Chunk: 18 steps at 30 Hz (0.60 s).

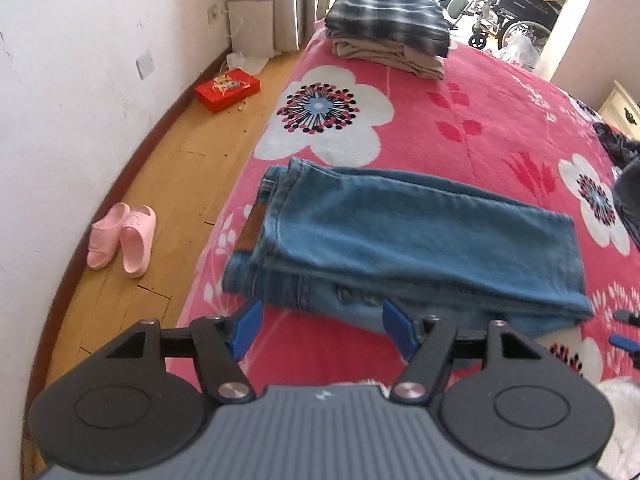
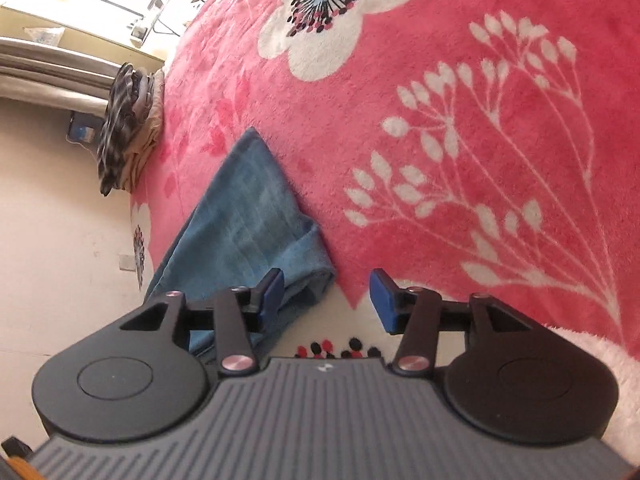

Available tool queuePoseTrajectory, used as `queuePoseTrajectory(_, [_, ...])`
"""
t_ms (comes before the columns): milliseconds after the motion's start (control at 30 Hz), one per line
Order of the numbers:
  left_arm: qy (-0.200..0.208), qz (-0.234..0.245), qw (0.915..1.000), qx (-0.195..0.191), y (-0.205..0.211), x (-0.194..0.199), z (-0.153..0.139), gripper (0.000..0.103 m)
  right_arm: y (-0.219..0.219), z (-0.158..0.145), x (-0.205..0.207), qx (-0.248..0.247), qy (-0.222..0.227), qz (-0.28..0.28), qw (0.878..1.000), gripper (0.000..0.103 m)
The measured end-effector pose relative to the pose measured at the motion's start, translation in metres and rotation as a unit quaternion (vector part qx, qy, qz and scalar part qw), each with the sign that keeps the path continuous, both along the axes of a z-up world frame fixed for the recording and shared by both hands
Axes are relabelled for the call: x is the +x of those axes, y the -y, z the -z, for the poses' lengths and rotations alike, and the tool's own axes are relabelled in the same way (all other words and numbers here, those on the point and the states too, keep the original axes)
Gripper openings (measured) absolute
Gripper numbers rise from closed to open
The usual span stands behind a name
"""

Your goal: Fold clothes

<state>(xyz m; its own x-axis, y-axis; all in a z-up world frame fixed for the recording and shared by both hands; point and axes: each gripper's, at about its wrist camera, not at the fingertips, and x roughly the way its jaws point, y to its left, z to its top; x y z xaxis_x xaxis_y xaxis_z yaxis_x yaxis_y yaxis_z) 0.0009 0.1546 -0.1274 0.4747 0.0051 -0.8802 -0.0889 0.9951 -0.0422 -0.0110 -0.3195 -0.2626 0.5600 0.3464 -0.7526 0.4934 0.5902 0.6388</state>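
Folded blue jeans (image 1: 400,240) lie on the pink flowered blanket (image 1: 480,120), waistband to the left. My left gripper (image 1: 322,328) is open just in front of the jeans' near edge, with nothing between its blue pads. In the right wrist view, tilted sideways, the jeans (image 2: 248,208) show at the lower left. My right gripper (image 2: 326,300) is open at the jeans' folded end; its left blue pad (image 2: 272,294) lies over the denim and its right pad is over the blanket (image 2: 480,140).
A stack of folded clothes, plaid on top (image 1: 390,28), sits at the bed's far end and also shows in the right wrist view (image 2: 128,128). Dark clothes (image 1: 624,176) lie at the right edge. Pink slippers (image 1: 122,240) and a red box (image 1: 227,90) are on the wooden floor.
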Motion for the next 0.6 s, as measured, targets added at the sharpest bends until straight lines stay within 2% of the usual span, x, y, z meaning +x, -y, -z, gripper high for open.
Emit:
queuePoseTrajectory(133, [0.015,0.014,0.9998,0.009,0.02,-0.019,-0.011,0.07,0.001,-0.005,-0.007,-0.009,0.006,-0.005,1.0,0.057])
queuePoseTrajectory(333, [0.043,0.042,0.9979,0.025,0.047,-0.033,-0.03,0.073,0.003,-0.004,-0.011,-0.003,0.001,-0.008,1.0,0.06])
queuePoseTrajectory(467, [0.044,0.051,0.997,0.037,0.059,-0.035,-0.032,0.073,0.004,-0.008,-0.015,-0.005,0.009,-0.01,1.0,0.067])
queuePoseTrajectory(600, [0.039,0.049,0.9973,0.039,0.064,-0.035,-0.031,0.073,0.008,-0.006,-0.016,0.003,0.007,-0.003,1.0,0.069])
